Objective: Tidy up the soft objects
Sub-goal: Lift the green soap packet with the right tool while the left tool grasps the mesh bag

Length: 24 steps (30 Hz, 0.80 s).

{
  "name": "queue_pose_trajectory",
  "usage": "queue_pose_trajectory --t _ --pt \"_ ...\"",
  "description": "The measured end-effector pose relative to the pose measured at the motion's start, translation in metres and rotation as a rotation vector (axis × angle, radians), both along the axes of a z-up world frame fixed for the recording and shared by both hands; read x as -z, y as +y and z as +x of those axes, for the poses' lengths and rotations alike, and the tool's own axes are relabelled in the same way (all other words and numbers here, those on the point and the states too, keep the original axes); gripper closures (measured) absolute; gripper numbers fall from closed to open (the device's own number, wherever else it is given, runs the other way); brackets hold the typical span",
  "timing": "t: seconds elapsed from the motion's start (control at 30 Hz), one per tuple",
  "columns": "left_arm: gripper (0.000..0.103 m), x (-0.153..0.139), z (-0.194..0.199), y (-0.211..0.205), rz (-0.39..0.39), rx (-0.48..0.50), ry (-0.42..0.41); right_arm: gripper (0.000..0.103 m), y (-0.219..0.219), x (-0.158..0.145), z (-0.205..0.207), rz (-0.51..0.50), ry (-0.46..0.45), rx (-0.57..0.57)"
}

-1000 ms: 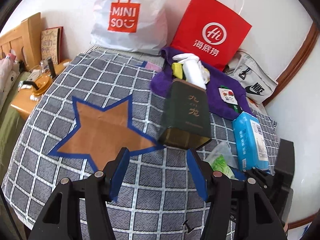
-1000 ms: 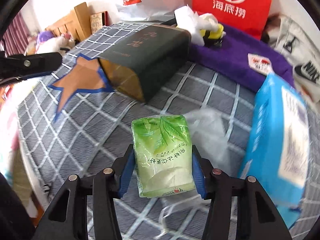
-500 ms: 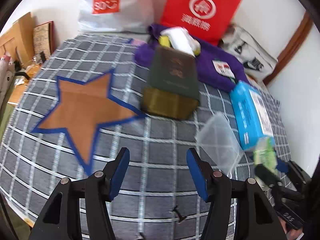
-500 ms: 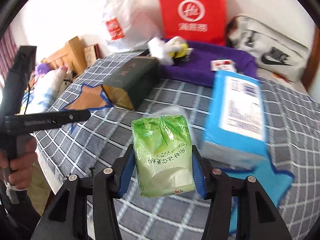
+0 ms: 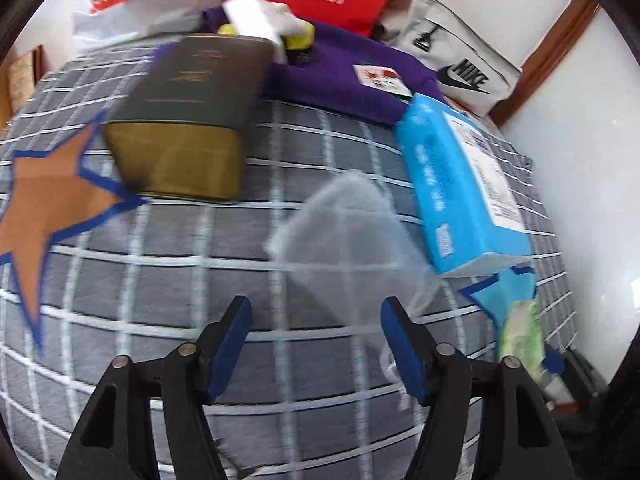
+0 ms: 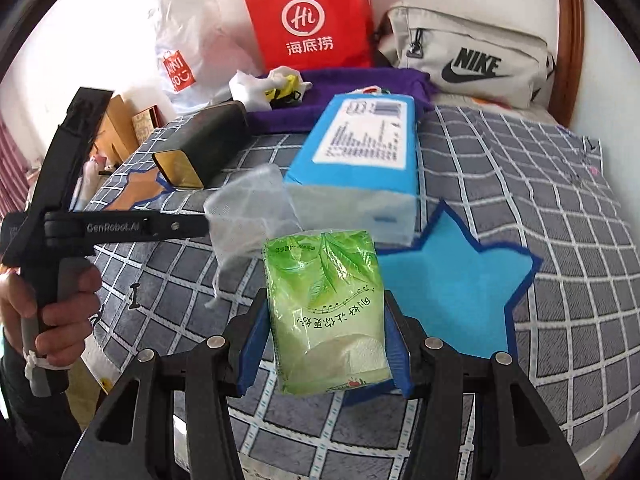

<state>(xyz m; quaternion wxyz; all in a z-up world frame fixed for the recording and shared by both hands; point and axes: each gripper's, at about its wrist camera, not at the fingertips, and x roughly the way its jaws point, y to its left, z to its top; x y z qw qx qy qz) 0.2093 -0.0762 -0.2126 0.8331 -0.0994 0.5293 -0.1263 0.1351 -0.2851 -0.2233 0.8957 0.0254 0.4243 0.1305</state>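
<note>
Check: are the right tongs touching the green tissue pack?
Touching. The right wrist view shows the right tongs with both blue pads pressed against the green tissue pack, holding it off the bedspread.

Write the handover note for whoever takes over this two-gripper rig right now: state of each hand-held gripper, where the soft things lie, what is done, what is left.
Right hand-held gripper: shut on the green tissue pack, held above the bedspread.
Left hand-held gripper: jaws opening, nothing between them, pointed toward the clear plastic bag.
The clear bag lies crumpled between the dark green box and the big blue tissue pack.
Done: green pack picked up.
Left: likely open the clear bag and put the pack in; blue pack untouched.
</note>
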Motion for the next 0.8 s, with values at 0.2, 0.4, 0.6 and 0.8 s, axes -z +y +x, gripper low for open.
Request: queue_pose_trajectory --t 0.2,0.4,0.6,0.8 --pt "0.015 0.003 0.003 -0.038 0.094 0.048 -0.036 0.051 -0.011 0.007 -0.001 0.026 0.006 0.013" --pt "0.010 0.008 -0.002 -0.062 0.223 0.099 -0.084 0.051 -0.021 0.016 -0.001 0.048 0.019 0.031" --pt "0.015 0.008 -0.004 -0.067 0.274 0.081 -0.134 0.051 -0.027 0.017 -0.004 0.046 0.014 0.054" --pt "0.048 0.004 -0.002 -0.066 0.269 0.079 -0.162 0.051 -0.027 0.019 -0.006 0.033 0.014 0.059"
